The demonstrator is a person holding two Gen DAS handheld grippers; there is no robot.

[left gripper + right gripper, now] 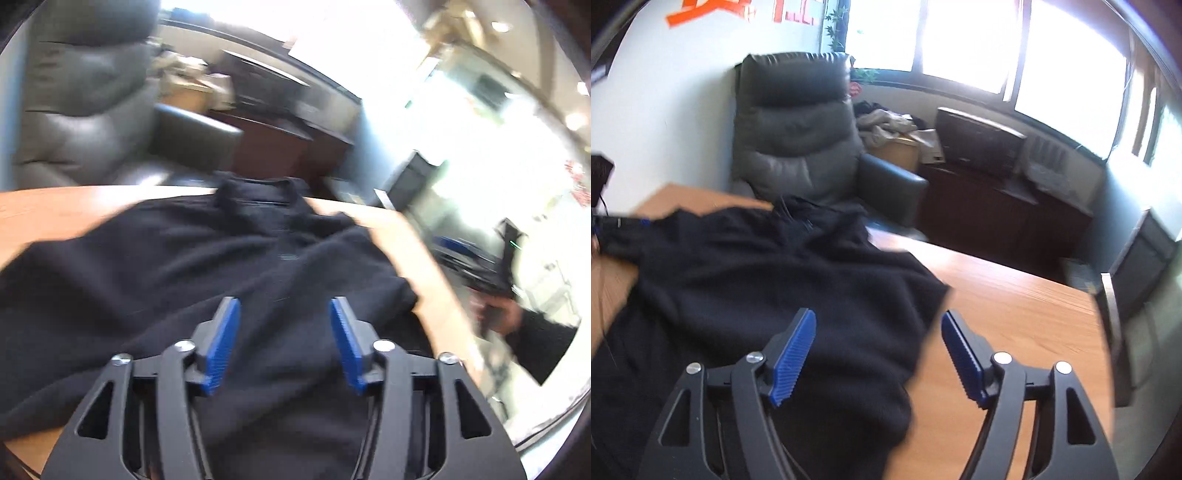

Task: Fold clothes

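Black garment (768, 280) lies rumpled on the desk (1015, 306), collar toward the far edge, your left hand-held gripper (284, 306) wide over its middle, right hand-held gripper (879, 321) wide astride its right hem, nearer that edge.

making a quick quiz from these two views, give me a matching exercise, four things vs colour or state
Things:
1. garment
2. table
3. armchair
4. right gripper

Descriptions:
A. grey, padded
B. black, rumpled
C. jaws apart, holding nothing
D. orange-brown wood

Pairs: 1-B, 2-D, 3-A, 4-C
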